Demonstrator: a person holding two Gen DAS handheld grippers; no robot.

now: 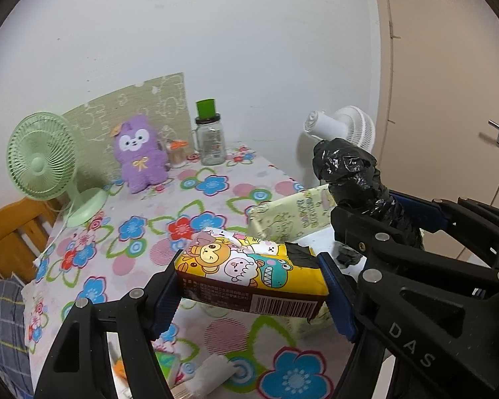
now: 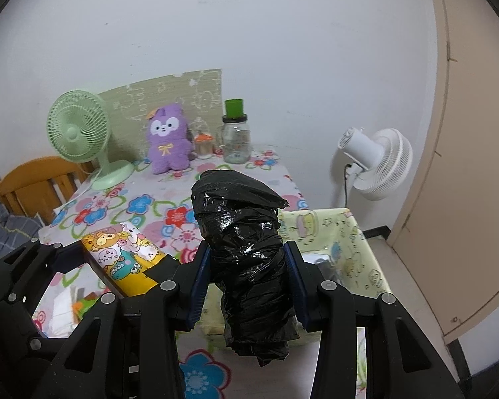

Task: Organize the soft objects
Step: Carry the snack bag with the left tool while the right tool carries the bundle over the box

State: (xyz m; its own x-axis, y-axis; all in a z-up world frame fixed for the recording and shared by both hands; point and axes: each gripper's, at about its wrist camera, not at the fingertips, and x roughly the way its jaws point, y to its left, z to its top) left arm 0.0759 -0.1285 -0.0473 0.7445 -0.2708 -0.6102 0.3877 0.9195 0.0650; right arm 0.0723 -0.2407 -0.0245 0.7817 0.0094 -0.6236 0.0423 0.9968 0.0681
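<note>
My left gripper is shut on a yellow cartoon-printed tissue pack, held crosswise above the flowered tablecloth. My right gripper is shut on a roll of black plastic bags, held upright. In the left wrist view the black roll and the right gripper sit just to the right. In the right wrist view the tissue pack shows at lower left. A pale yellow fabric bin stands open at the table's right edge, under and behind the roll. A purple plush toy sits at the back.
A green desk fan, a glass jar with green lid and a small orange-lidded jar stand at the back. A white fan stands on the floor right, by a door. A wooden chair is left. Small items lie near the front edge.
</note>
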